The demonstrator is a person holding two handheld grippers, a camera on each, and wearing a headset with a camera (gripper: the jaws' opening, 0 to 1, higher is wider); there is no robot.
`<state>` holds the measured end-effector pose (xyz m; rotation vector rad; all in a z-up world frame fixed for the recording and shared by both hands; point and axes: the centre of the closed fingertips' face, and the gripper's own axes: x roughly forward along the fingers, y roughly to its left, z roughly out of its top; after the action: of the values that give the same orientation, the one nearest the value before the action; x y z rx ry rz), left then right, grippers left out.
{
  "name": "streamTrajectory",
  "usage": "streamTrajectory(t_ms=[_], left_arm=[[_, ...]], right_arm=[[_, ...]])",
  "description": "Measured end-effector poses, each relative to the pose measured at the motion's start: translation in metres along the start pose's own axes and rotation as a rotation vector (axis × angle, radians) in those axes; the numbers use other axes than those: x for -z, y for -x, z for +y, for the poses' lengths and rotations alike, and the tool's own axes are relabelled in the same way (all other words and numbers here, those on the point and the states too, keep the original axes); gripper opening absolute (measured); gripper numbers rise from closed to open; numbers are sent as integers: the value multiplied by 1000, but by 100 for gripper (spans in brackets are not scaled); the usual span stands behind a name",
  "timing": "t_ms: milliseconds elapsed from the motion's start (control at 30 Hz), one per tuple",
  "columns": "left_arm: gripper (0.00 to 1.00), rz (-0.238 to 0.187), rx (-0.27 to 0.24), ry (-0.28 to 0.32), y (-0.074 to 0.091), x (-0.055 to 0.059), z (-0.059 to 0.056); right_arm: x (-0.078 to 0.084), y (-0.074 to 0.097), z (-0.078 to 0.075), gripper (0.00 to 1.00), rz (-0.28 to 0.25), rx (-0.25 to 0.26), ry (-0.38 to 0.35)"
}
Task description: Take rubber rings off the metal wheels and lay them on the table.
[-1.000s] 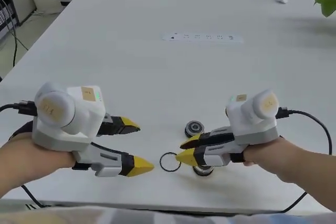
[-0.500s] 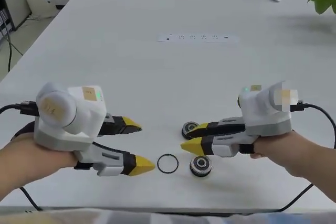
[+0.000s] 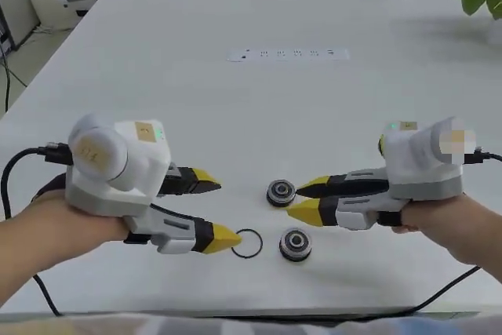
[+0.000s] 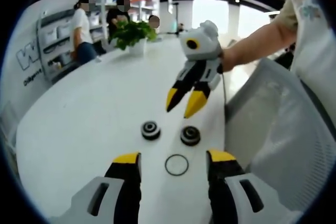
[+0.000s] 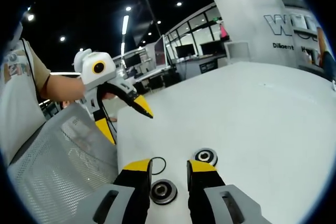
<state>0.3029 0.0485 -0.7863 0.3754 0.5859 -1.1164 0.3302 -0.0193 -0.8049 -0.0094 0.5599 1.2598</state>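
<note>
Left gripper (image 3: 222,212): jaws spread wide, empty.
Rubber ring (image 3: 247,243): flat on the table (image 3: 235,115), just beside the left gripper's nearer tip.
Metal wheels: far one (image 3: 281,192), near one (image 3: 296,244), right of the ring.
Right gripper (image 3: 298,199): jaws narrowly parted, empty, tips beside the far wheel.
Wall lettering (image 5: 287,24): begins with W, rest unreadable.

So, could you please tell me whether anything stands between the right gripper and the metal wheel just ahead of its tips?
Nothing visible does. The right gripper is open, and the farther wheel sits just ahead of its tips on the bare table. The nearer wheel and the loose rubber ring lie to the side, closer to the person.
</note>
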Motion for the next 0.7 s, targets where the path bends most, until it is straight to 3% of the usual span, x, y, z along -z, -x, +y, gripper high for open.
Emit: streamTrajectory(t_ms=[700], left_arm=[[49,-15,54,15,-31,-13,-1]], right_arm=[[30,17,-1,27,28,32,-18]])
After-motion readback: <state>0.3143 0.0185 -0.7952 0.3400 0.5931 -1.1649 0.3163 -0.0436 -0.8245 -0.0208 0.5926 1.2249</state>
